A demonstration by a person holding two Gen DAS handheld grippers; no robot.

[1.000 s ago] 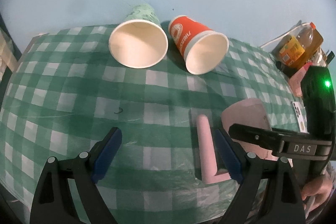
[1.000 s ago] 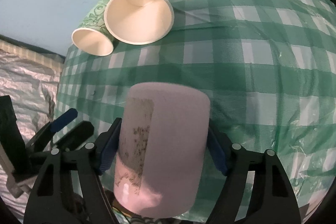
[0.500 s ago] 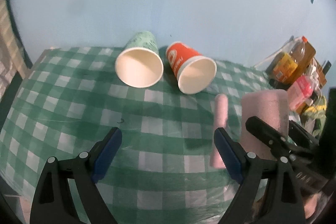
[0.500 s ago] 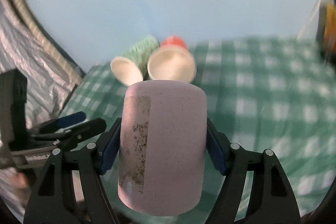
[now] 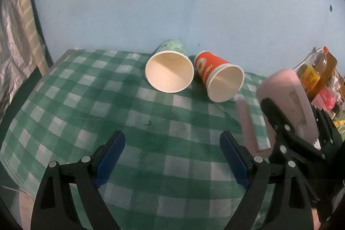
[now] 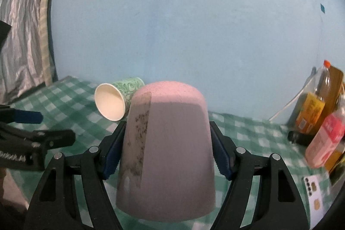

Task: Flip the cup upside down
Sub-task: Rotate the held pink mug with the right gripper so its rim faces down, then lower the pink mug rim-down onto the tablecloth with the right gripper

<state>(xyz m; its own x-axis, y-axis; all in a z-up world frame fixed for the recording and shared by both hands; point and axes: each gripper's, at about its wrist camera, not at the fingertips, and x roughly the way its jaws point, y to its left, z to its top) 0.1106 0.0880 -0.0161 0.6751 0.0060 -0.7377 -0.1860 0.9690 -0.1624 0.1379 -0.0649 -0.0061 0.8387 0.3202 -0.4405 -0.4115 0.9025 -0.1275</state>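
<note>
Pink cup [image 6: 166, 150]: being held in the right gripper [image 6: 167, 156], jaws pressing both flanks, closed base pointing up toward the wall, wider open end facing the camera; riding above the table [image 6: 248, 128], touching nothing else; also showing at the right edge of the left view, blurred

Right gripper: clamping the cup at mid-body; dark speckled strip running down the cup's left side

Left gripper [image 5: 172, 161]: standing wide open and holding nothing, hovering over the checked cloth, well apart from the cup

Green cup [image 5: 170, 72] and orange cup [image 5: 220, 81]: lying on their sides near the wall, mouths facing the camera, sitting just beside each other; contact not clear

Bottles [image 6: 323, 96] and pink carton [image 6: 325, 143]: crowding the right edge of the table

Stage, judging: inversion looking largely done; setting down on the rim remaining

Risks, judging:
- slipping from the jaws while lowering, owing to tapering walls narrowing upward
- landing tilted and toppling, owing to the rim meeting the cloth unevenly
- snagging a cloth wrinkle, dragging the rim off level
- knocking the carton or bottles, owing to drifting right
- tipping on release, owing to jaws opening unevenly
</note>
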